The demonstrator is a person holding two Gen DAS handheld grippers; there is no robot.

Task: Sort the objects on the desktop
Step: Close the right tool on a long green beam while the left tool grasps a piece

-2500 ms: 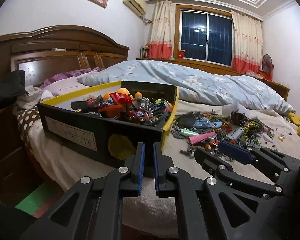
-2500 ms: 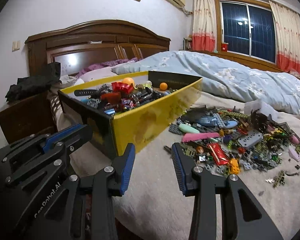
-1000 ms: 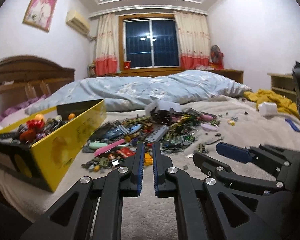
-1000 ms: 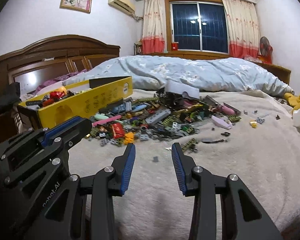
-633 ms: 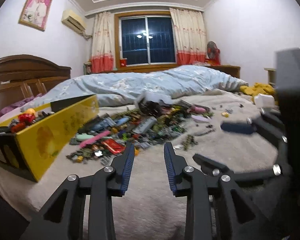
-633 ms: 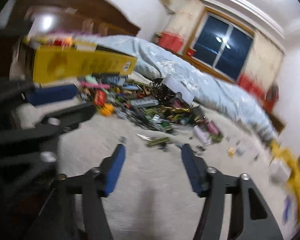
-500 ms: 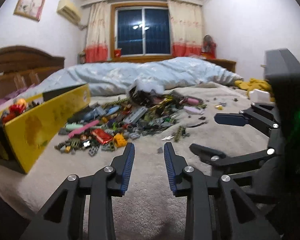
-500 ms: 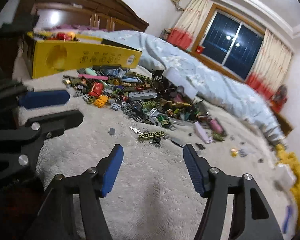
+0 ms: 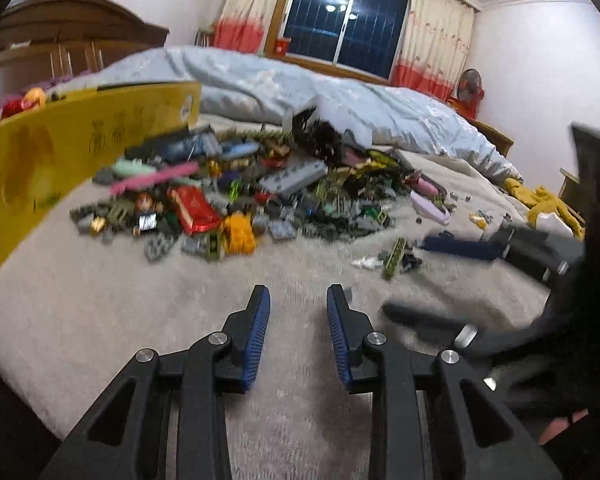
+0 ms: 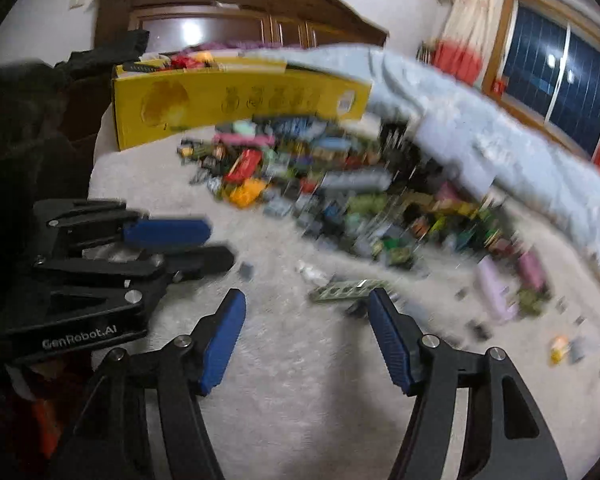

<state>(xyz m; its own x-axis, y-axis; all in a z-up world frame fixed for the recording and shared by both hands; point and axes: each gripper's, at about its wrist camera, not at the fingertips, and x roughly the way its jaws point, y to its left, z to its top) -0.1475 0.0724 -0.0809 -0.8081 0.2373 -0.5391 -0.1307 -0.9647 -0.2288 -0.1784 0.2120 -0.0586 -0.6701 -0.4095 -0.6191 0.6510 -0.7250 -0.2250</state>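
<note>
Hovering empty right gripper (image 10: 306, 300) (jaws wide).

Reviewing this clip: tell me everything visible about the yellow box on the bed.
The yellow box is a long, open-topped carton, apparently cardboard, with faint printed figures and a round mark on its long side. It rests on the beige blanket, left of the loose toy pile, whose nearest pieces lie close to its base. Red and orange toys show above its rim. Neither gripper touches it.

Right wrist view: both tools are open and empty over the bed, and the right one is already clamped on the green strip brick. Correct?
Not quite. The right wrist view shows the right tool open, the green strip brick lying loose on the bed just ahead. The left tool is open and empty too.
</note>
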